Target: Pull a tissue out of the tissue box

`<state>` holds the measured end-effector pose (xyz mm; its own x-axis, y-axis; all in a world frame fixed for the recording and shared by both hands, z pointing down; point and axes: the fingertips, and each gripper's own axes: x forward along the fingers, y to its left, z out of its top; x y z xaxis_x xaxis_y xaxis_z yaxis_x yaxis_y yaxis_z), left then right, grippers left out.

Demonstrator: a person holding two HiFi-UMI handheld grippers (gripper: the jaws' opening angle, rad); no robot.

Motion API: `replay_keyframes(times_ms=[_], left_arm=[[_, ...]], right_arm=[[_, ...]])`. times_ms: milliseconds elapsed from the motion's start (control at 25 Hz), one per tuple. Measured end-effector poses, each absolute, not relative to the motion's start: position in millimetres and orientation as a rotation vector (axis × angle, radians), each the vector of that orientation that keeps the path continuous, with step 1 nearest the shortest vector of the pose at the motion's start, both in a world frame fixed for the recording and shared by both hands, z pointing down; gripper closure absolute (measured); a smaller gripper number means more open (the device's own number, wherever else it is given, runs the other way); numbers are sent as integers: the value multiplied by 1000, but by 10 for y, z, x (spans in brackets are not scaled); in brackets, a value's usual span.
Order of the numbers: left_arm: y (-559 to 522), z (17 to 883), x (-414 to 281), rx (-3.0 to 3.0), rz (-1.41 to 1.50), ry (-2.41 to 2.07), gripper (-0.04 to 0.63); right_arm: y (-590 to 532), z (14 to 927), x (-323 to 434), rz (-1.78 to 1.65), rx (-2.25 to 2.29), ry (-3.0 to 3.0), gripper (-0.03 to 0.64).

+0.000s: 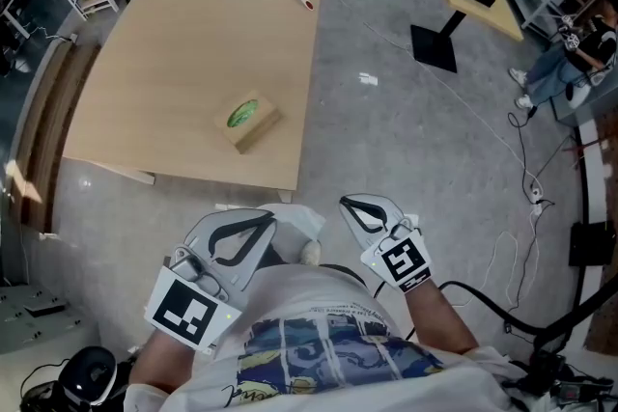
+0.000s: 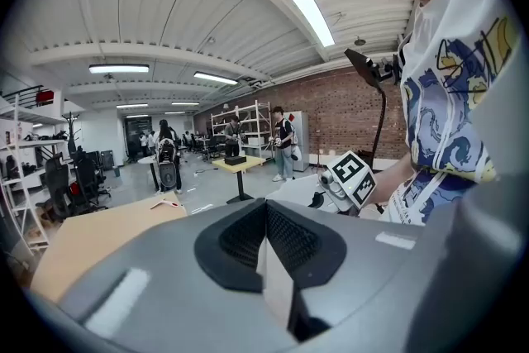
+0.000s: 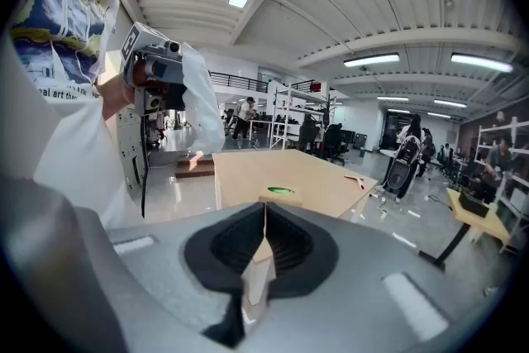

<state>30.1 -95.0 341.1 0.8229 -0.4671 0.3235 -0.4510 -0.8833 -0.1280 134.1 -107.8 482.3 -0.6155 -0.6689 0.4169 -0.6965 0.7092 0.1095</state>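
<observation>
We see the left gripper (image 1: 271, 220) and right gripper (image 1: 346, 203) held close to our torso, short of the wooden table (image 1: 164, 53). Both have their jaws pressed together with nothing between them. The tissue box (image 1: 248, 119), brown with a green oval opening, sits mid-table and well apart from both grippers.

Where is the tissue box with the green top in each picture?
Head view: the tissue box sits near the middle of the wooden table.
Left gripper view: not in it; only the table shows, at lower left.
Right gripper view: in the middle of the picture, on the table.
Shared landmark: the wooden table.
</observation>
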Motion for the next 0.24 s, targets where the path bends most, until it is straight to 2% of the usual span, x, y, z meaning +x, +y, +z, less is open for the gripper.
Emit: replay_keyframes(times_ms=[240], left_arm=[[-947, 3435, 299, -2956, -540, 742, 589]], right_arm=[[-1078, 4851, 1342, 85, 1061, -2483, 611]])
